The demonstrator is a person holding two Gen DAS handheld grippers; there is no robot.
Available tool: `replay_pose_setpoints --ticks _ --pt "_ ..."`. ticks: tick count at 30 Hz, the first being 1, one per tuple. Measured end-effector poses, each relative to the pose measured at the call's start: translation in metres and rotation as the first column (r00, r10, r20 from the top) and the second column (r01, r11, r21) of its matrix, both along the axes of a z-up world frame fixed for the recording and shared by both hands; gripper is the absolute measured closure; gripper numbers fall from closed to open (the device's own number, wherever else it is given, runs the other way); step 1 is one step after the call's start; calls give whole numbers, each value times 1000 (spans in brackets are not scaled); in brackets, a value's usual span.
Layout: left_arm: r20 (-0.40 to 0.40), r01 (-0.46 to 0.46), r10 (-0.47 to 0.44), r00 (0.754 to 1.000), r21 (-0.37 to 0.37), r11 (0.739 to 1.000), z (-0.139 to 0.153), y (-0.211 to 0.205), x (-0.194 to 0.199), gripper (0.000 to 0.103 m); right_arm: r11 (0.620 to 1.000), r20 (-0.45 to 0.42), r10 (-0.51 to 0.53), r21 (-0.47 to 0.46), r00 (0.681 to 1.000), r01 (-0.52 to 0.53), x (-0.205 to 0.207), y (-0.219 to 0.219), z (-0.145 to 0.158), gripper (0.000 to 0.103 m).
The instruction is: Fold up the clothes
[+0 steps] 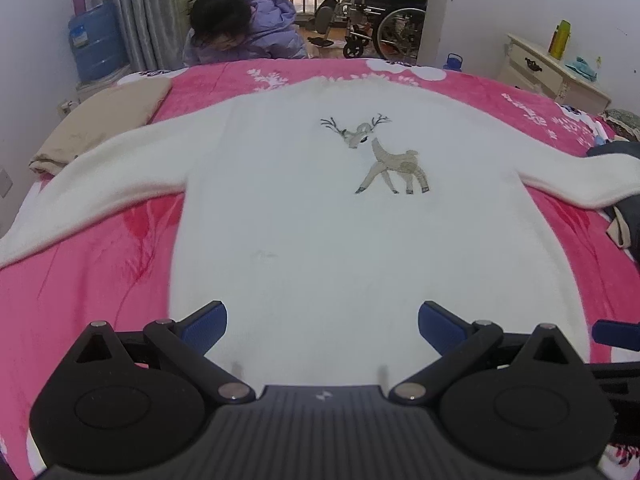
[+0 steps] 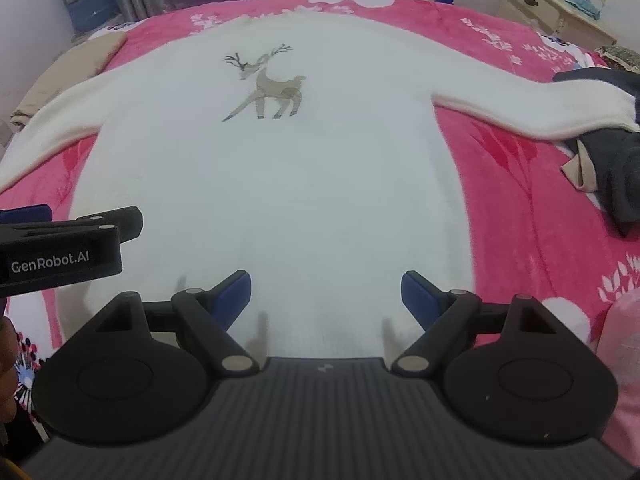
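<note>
Bedroom scene: pink floral blanket [image 1: 92,280] covers the bed and serves as my folding surface. White sweater [image 1: 320,220] with a deer motif [image 1: 380,156] lies flat on it, face up, hem toward me, collar at the far end, both sleeves spread out to the sides, which I read as laid out ready for a first fold. Left gripper [image 1: 322,330] hovers over the hem with jaws wide apart, holding nothing. Right gripper [image 2: 326,296] does the same just beside it, jaws apart and empty; the left gripper's body shows at the left edge of the right wrist view, so both sit close together at the hem. Right sleeve end [image 2: 580,108] rests against a dark garment pile [image 2: 612,168]; beige folded cloth [image 1: 100,120] sits near the left sleeve. A person in a purple jacket [image 1: 256,28] crouches beyond the far edge. My guess: no fold made yet, and next I need to grab a sleeve or the hem corners.
</note>
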State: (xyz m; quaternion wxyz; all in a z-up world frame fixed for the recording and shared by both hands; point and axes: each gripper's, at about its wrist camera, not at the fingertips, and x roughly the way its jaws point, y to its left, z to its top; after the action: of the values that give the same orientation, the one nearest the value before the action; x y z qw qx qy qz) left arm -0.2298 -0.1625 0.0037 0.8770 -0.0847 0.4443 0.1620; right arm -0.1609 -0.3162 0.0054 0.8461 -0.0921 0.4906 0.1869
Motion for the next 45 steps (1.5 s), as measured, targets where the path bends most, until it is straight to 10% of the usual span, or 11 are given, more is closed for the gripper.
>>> replay_pose_setpoints --ticks 45 --pt "-54 32 -31 998 23 999 -8 -13 4 1 999 -28 -5 -48 1000 4 1 -3 -6 18"
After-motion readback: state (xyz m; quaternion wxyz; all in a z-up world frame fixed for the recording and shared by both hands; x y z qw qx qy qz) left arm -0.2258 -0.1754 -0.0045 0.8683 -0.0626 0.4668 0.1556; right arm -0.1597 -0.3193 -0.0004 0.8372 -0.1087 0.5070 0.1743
